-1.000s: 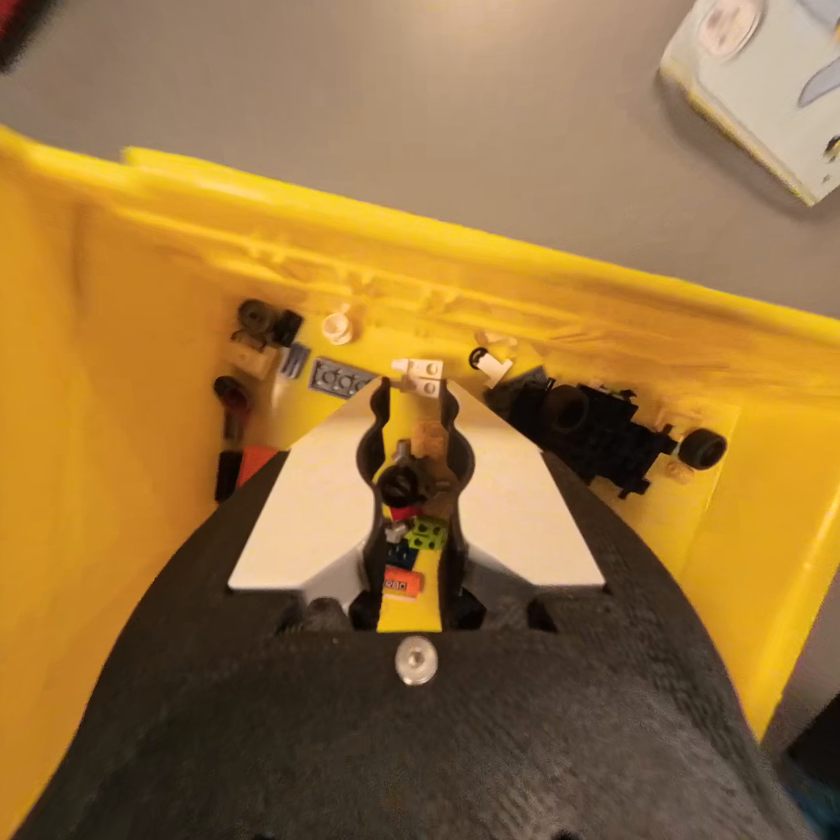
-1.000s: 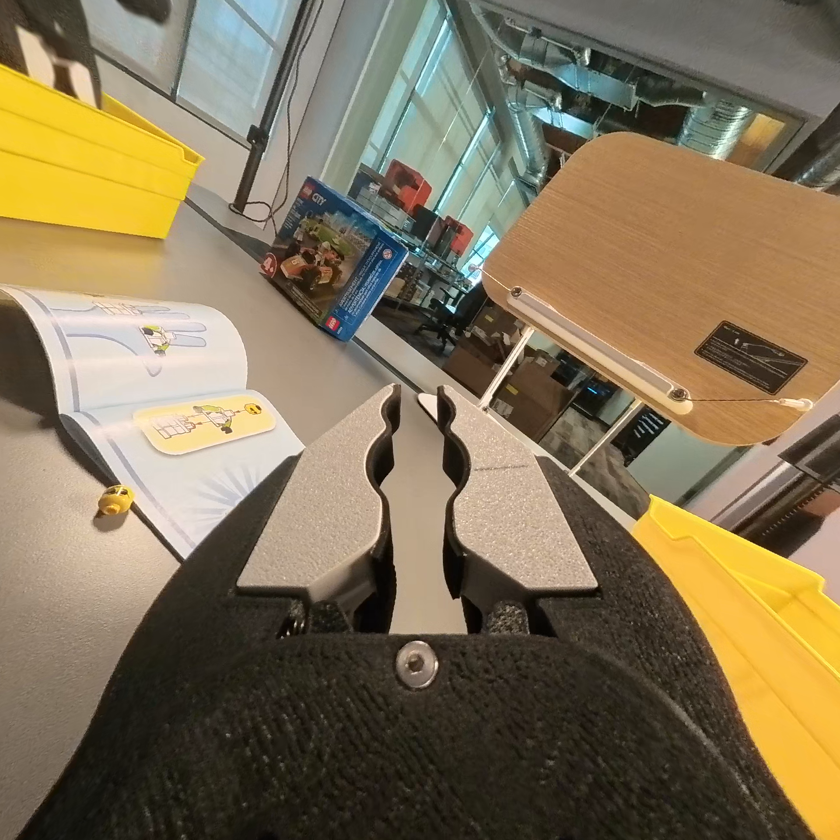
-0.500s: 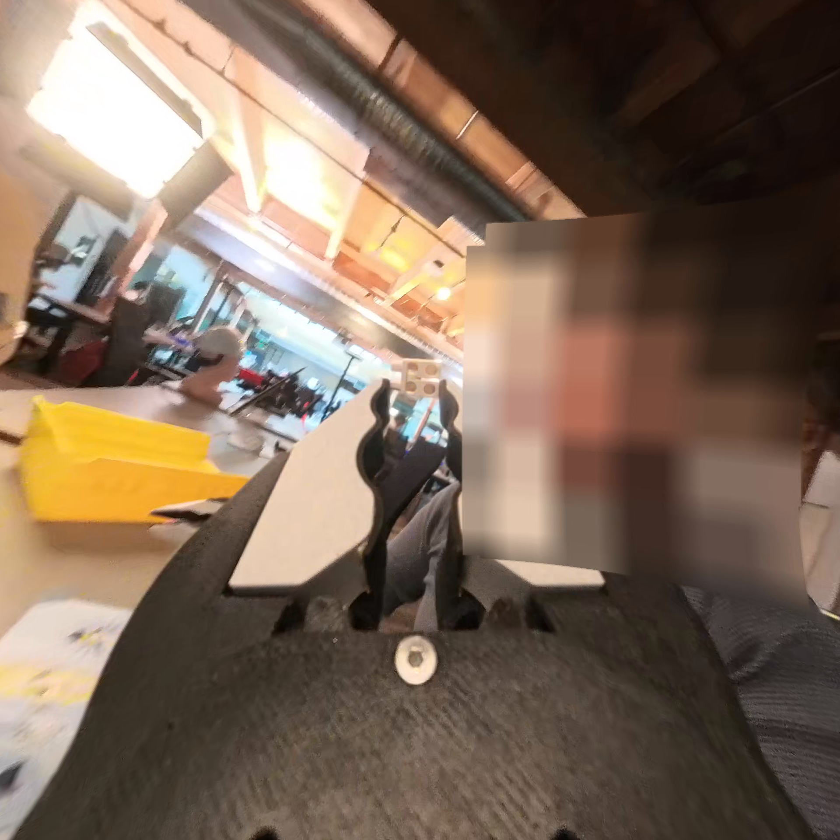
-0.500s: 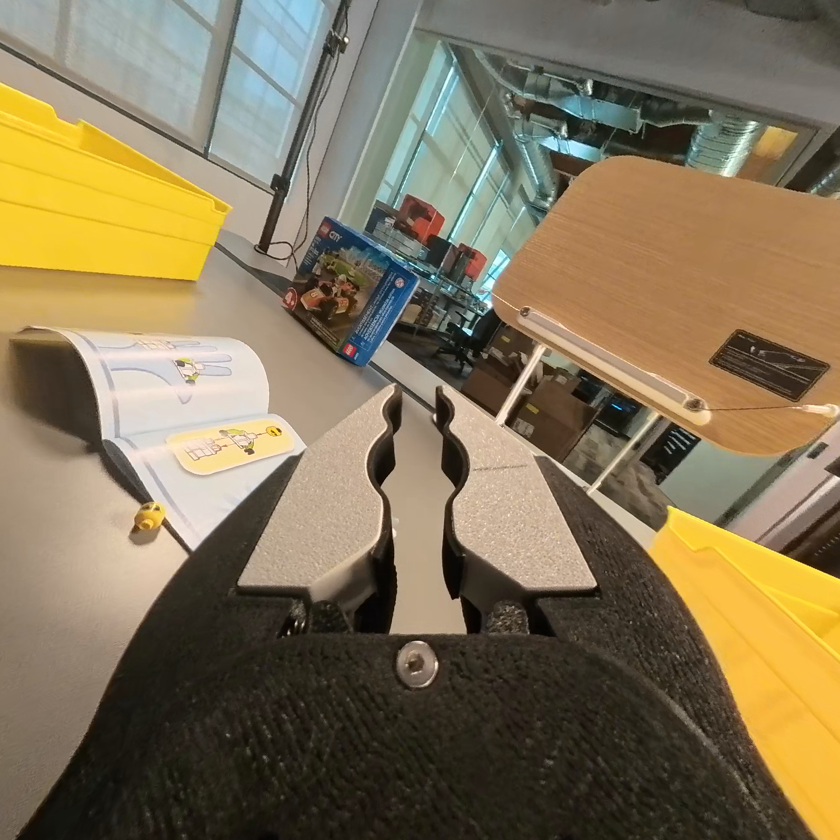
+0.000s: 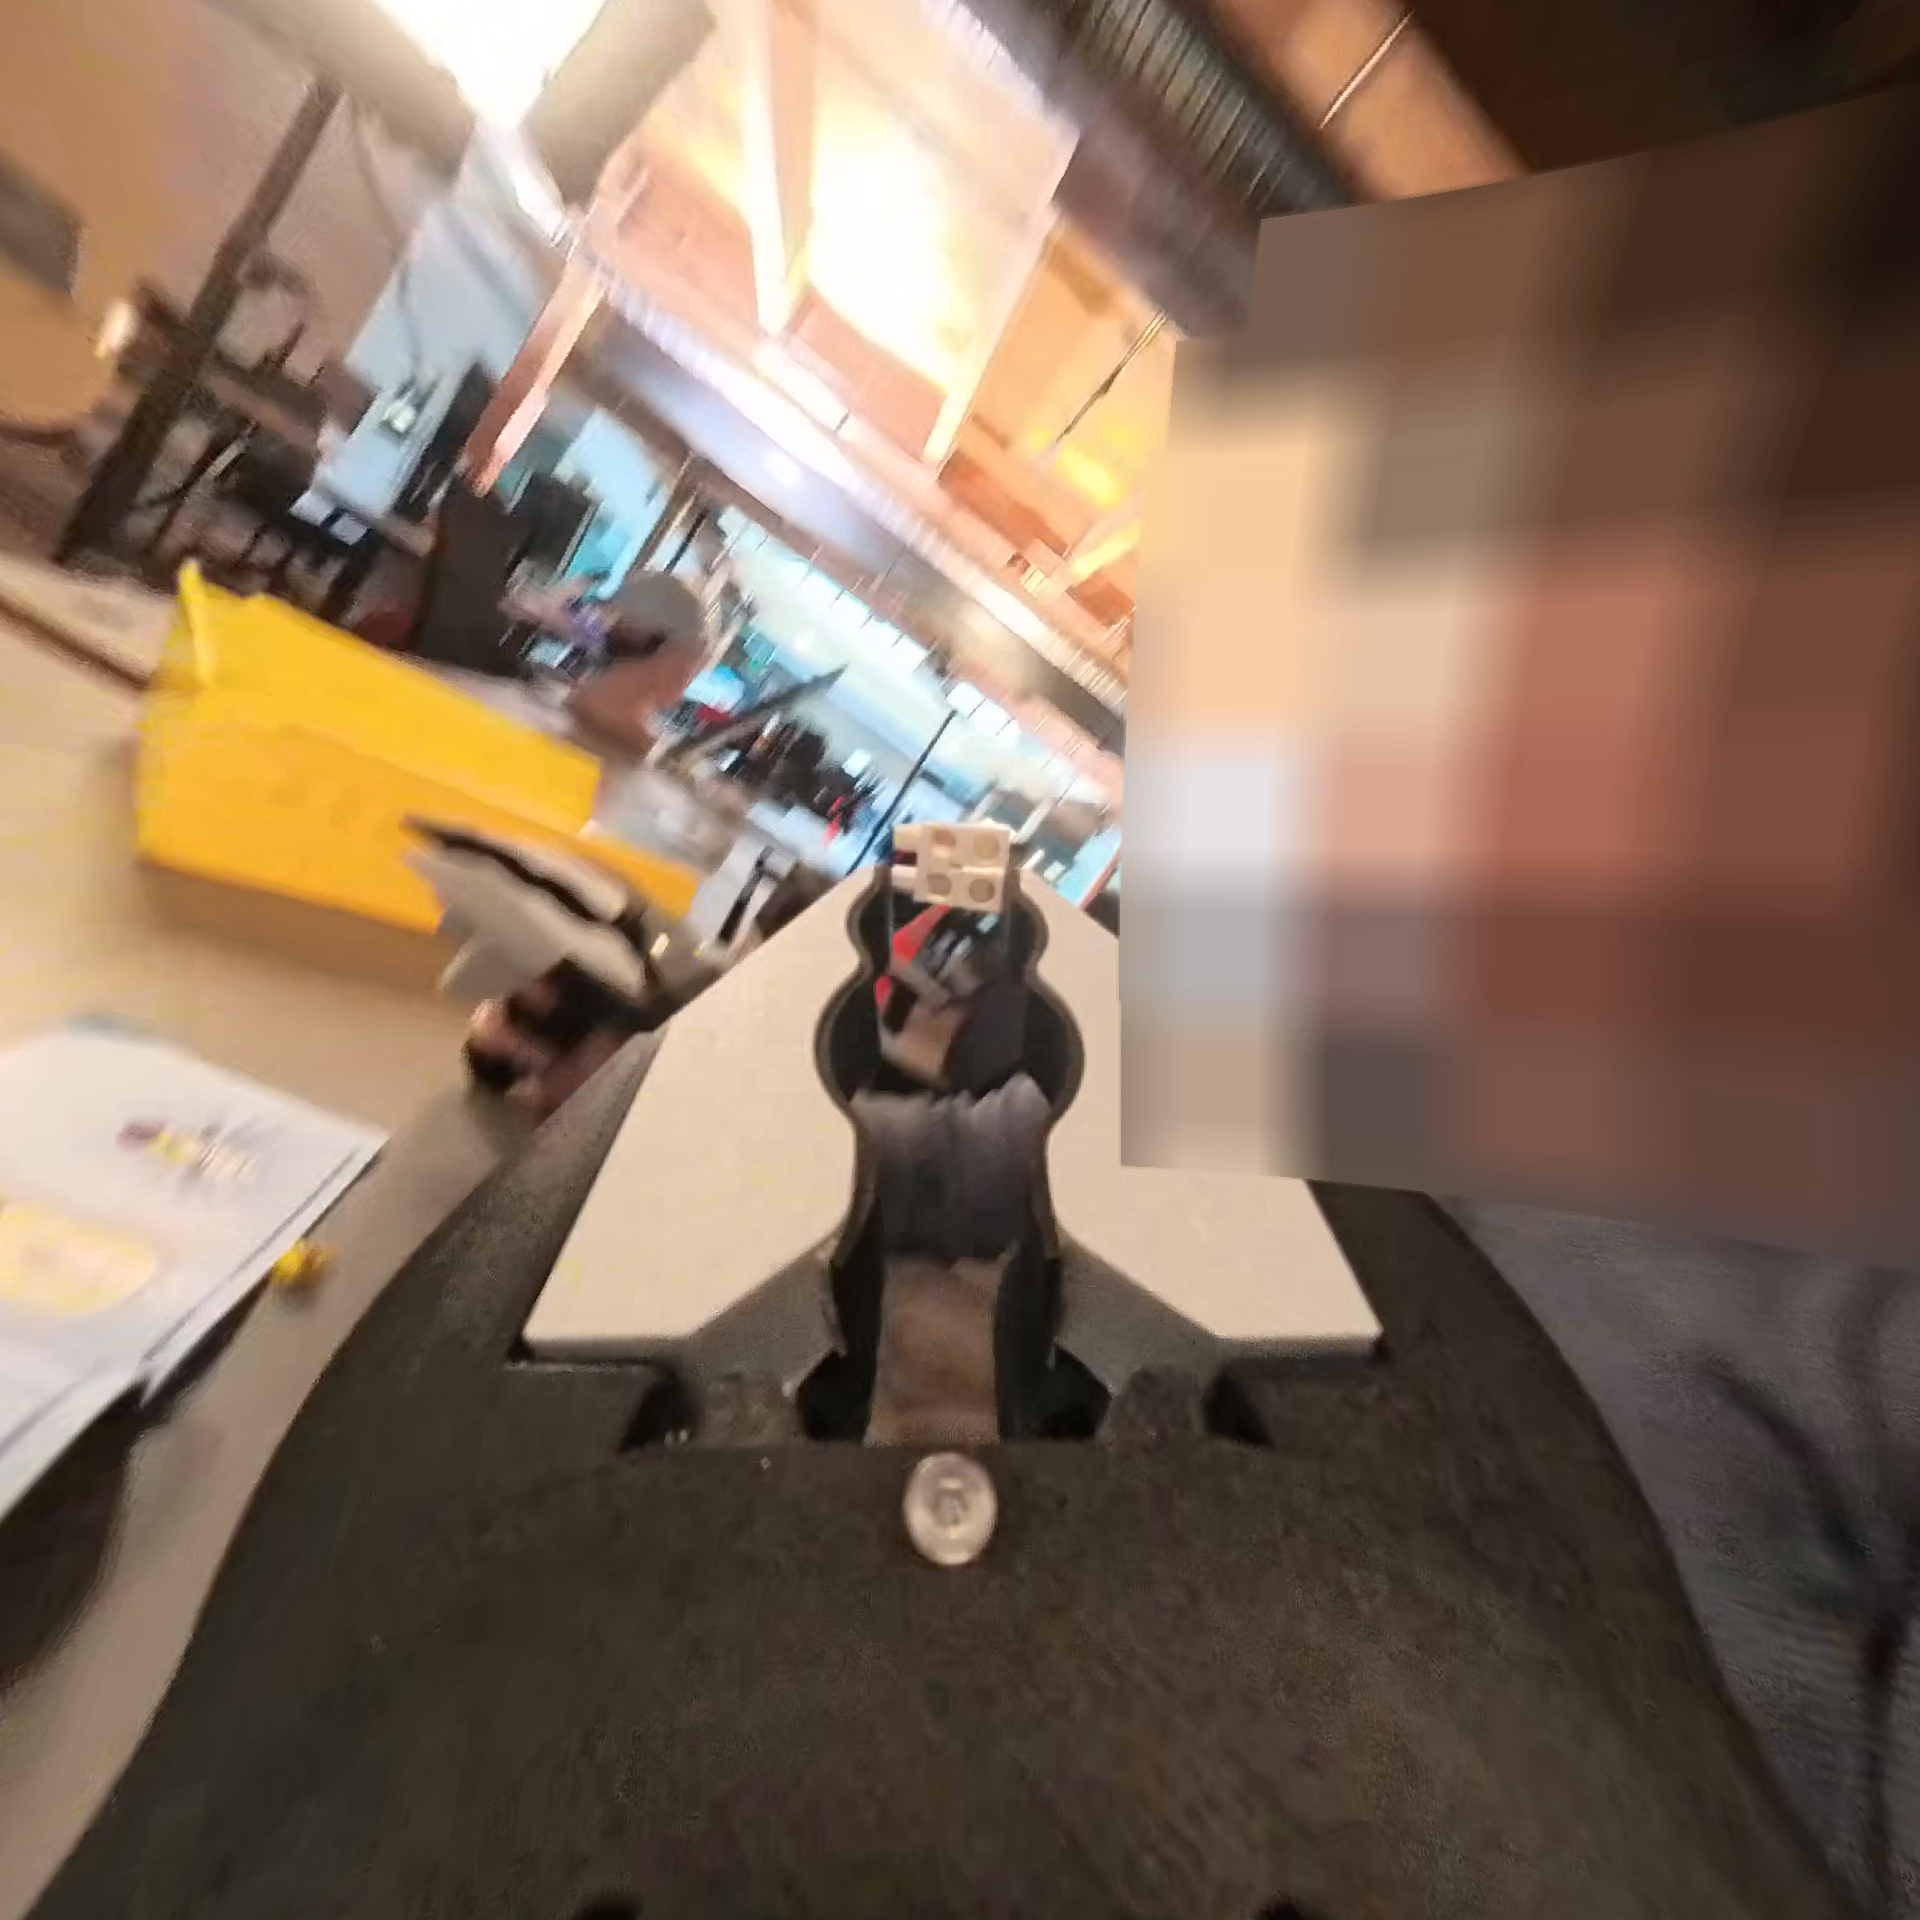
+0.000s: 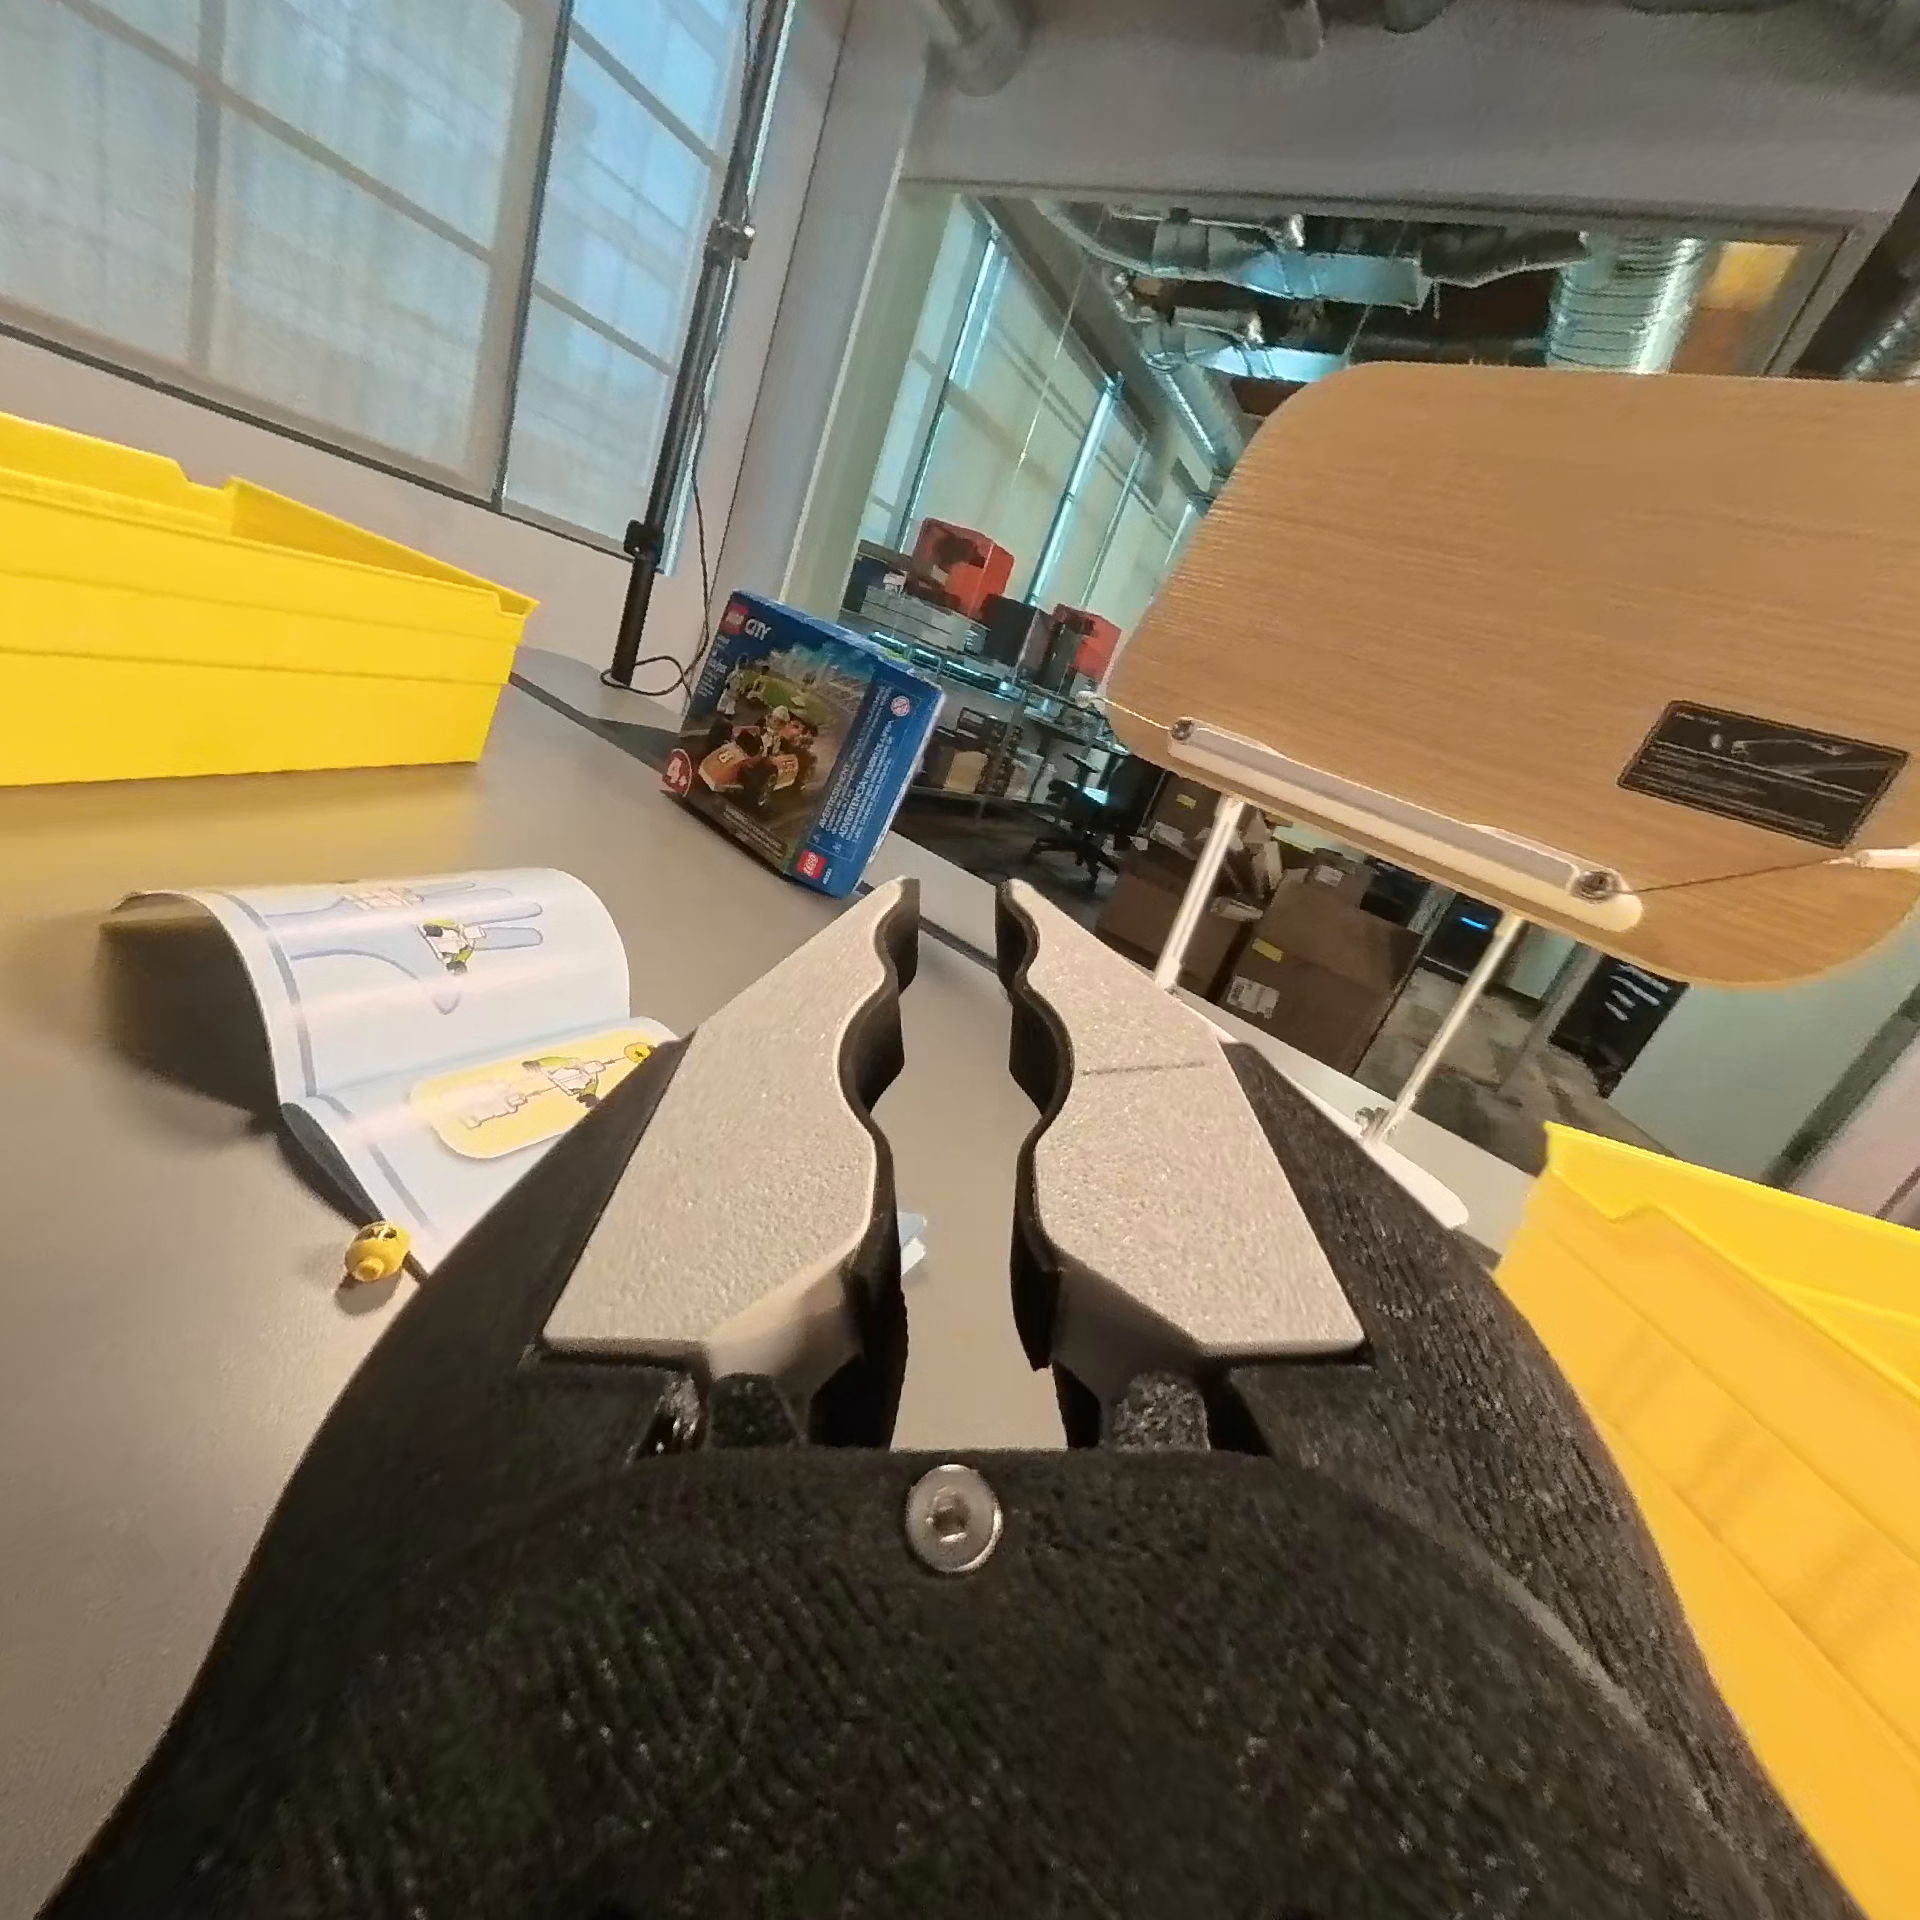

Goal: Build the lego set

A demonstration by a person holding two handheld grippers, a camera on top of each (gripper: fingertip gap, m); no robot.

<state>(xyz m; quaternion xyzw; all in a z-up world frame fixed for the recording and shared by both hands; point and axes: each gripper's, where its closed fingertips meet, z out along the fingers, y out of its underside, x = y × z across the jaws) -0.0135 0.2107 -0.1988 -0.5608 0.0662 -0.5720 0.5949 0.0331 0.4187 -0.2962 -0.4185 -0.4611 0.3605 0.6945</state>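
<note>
Now that the left gripper (image 5: 951, 871) has swung up out of the yellow bin (image 5: 312, 790), where it hovered over loose parts a second ago, its camera looks level across the bench (image 5: 208, 987) instead of down. Its fingers are pinching a small white brick (image 5: 953, 859) at the very tips, studs facing the camera, and the brick has ridden up with them without slipping. I judge that the pick is done and the piece is being carried toward wherever it is to be joined.

Going left to right in the left wrist view: the open instruction booklet (image 5: 135, 1226) lies at the near left with a tiny yellow piece (image 5: 301, 1263) just beside its edge, then the bin farther back, then the right gripper (image 5: 540, 914), blurred, low over the bench. A person's clothed body fills the right side, close in.

From the right wrist view, the right gripper (image 6: 956, 914) keeps its fingers slightly spread with nothing between them. Bare bench lies ahead of it; the set's box (image 6: 800, 748) stands near the far edge, a tilted wooden board (image 6: 1507, 665) overhangs on the right, and another bin's wall (image 6: 1714, 1351) crowds the near right.
</note>
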